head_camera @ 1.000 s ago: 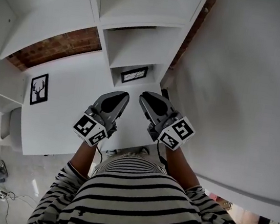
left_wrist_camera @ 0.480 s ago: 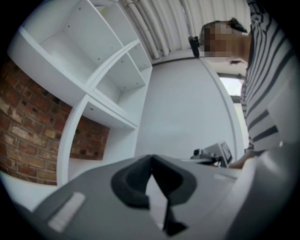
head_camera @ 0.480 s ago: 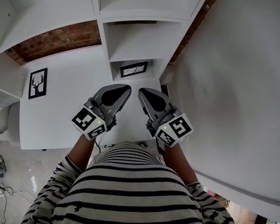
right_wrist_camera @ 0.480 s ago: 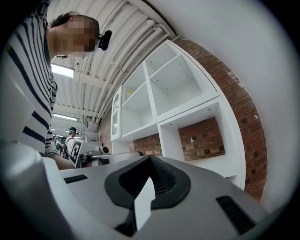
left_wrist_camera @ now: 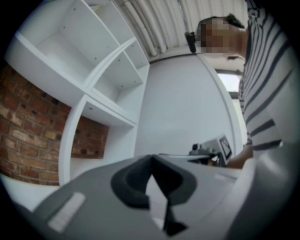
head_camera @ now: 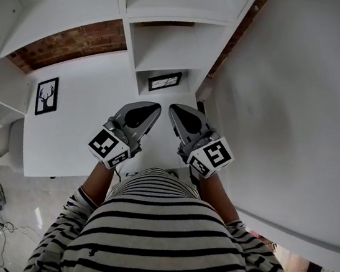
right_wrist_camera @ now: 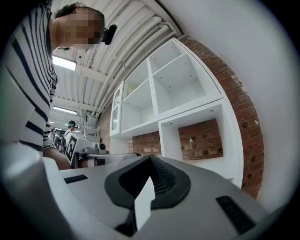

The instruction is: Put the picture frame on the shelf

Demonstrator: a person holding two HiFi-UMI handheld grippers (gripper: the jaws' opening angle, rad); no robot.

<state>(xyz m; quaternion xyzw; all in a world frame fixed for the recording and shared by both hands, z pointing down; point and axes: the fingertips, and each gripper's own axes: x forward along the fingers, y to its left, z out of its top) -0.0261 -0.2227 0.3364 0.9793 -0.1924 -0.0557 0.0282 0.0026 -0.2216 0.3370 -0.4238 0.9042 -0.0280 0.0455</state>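
A black picture frame [head_camera: 164, 81] with a pale sketch stands inside the low compartment of the white shelf unit [head_camera: 170, 44]. A second black frame [head_camera: 47, 95], showing a deer, stands on the white surface at the left. My left gripper [head_camera: 156, 107] and right gripper [head_camera: 173, 108] hang side by side just in front of my striped torso, below the shelf compartment, apart from both frames. Both are shut with nothing between the jaws; the left gripper [left_wrist_camera: 151, 157] and the right gripper [right_wrist_camera: 151, 157] show their pads meeting at the tip.
The shelf unit has several open white compartments [right_wrist_camera: 176, 82] against a red brick wall [head_camera: 69, 46]. A large white panel [head_camera: 299, 106] stands close on the right. At the far left are a tiled floor with cables [head_camera: 6, 228] and another person [right_wrist_camera: 70, 126].
Both grippers have risen slightly toward the shelf and stay close together. The frame in the shelf and the deer frame have not moved.
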